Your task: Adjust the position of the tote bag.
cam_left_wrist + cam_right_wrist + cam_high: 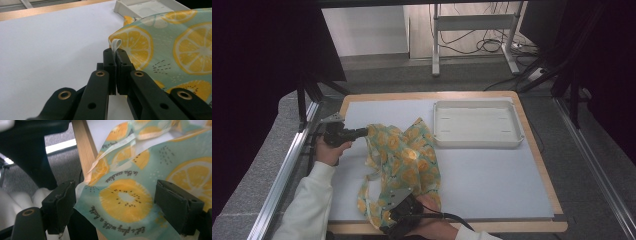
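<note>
A crumpled teal lemon-print cloth point(404, 160) is being pinched at its white loop by the closed left hand-held gripper point(115, 56) at nine o'clock; the wide-open right hand-held gripper point(115, 202) is being positioned around its six-o'clock edge, ungripped. Spreading or folding is judged remaining.

Readable text: script print on the lemon-pattern cloth point(140, 182)

Right gripper view: cursive lines at 12 o'clock and 6 o'clock of the big lemon slice, upside down to the camera. Reads roughly "let's play with a bottle" and "in the sunshine"; wording uncertain.
</note>
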